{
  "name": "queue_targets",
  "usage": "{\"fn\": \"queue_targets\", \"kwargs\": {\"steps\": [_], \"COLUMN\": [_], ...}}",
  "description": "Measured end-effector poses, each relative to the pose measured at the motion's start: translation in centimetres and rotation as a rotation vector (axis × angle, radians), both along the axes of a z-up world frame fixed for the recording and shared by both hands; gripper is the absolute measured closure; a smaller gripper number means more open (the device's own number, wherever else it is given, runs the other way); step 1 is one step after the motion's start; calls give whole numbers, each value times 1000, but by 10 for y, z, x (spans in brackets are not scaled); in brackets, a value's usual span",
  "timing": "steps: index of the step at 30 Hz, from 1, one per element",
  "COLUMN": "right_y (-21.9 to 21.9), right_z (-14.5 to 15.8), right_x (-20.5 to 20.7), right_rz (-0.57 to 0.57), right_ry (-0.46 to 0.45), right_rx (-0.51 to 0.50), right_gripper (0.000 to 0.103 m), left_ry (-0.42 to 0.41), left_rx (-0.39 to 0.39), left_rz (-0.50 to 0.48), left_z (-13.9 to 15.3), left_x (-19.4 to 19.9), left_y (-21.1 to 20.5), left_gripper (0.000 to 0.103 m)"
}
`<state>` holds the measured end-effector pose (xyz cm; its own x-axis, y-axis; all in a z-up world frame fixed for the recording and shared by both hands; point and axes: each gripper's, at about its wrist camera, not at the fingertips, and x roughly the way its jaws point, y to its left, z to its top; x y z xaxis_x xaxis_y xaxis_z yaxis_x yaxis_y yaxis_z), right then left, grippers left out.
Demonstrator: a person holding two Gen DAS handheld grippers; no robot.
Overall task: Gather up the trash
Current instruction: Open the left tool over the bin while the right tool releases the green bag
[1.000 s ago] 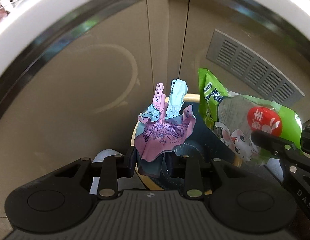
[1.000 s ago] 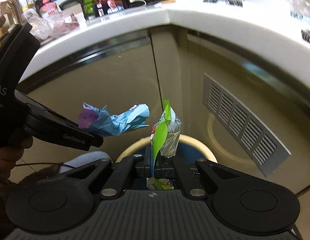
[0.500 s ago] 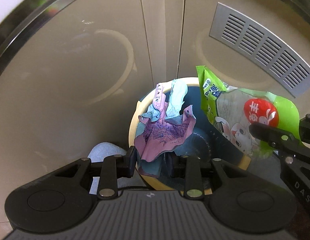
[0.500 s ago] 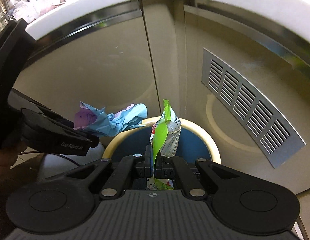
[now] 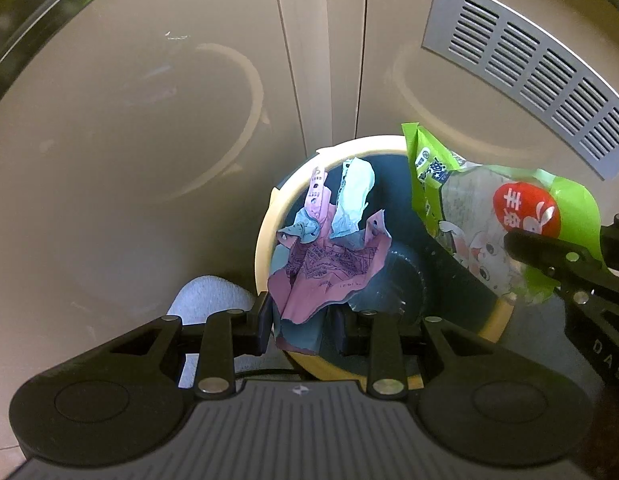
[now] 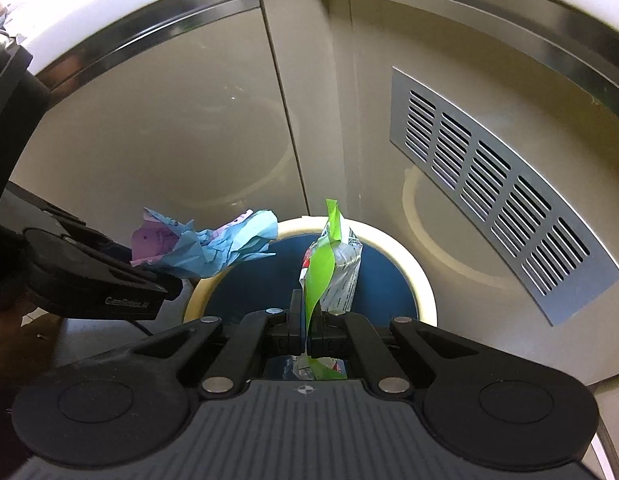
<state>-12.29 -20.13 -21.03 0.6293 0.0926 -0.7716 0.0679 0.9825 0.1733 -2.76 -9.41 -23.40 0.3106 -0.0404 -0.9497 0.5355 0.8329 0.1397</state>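
The left tool [image 5: 301,326] is clamped on crumpled pink-and-blue paper [image 5: 329,264], held over the blue waste bin [image 5: 265,236]. At 3 o'clock, the right tool [image 6: 306,334] is pinched tight on a green snack wrapper [image 6: 329,268], also above the bin.

Both tongs are black plastic. The left tongs [image 5: 299,330] have two flat arms with shiny round screws and a grey ribbed base with a small cross mark. The right tongs [image 6: 307,338] look the same, and white letters show on their sides.
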Motion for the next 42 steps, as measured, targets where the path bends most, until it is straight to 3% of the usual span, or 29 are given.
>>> {"fn": "queue_targets", "kwargs": {"steps": [13, 24, 33, 36, 37, 38, 39, 40, 41, 42], "right_y": [5, 2, 6, 6, 7, 7, 9, 10, 12, 13], "right_z": [-7, -10, -21, -28, -30, -32, -32, -32, -30, -27], "right_x": [13, 22, 38, 41, 42, 42, 42, 40, 38, 35], "right_rz": [-15, -38, -53, -54, -51, -45, -39, -36, -34, -34], "right_ry": [46, 85, 84, 102, 121, 138, 150, 151, 143, 132], "right_rx": [-6, 7, -54, -69, -73, -75, -81, -91, -105, -123], "right_gripper": [102, 102, 102, 98, 92, 75, 64, 42, 34, 35], "left_ry": [35, 52, 35, 28, 23, 18, 15, 12, -1, -28], "left_rx": [23, 49, 67, 68, 64, 57, 48, 40, 42, 47], "left_rz": [-11, -26, -28, -25, -22, -24, -29, -33, -30, -27], "left_z": [-23, -21, -25, -24, -23, -22, -21, -18, -16, -13], "left_x": [11, 16, 20, 18, 18, 16, 16, 15, 15, 14], "left_y": [-10, -18, -24, -24, -23, -22, -22, -21, -20, -20], "left_gripper": [69, 69, 68, 65, 60, 56, 44, 26, 20, 12]}}
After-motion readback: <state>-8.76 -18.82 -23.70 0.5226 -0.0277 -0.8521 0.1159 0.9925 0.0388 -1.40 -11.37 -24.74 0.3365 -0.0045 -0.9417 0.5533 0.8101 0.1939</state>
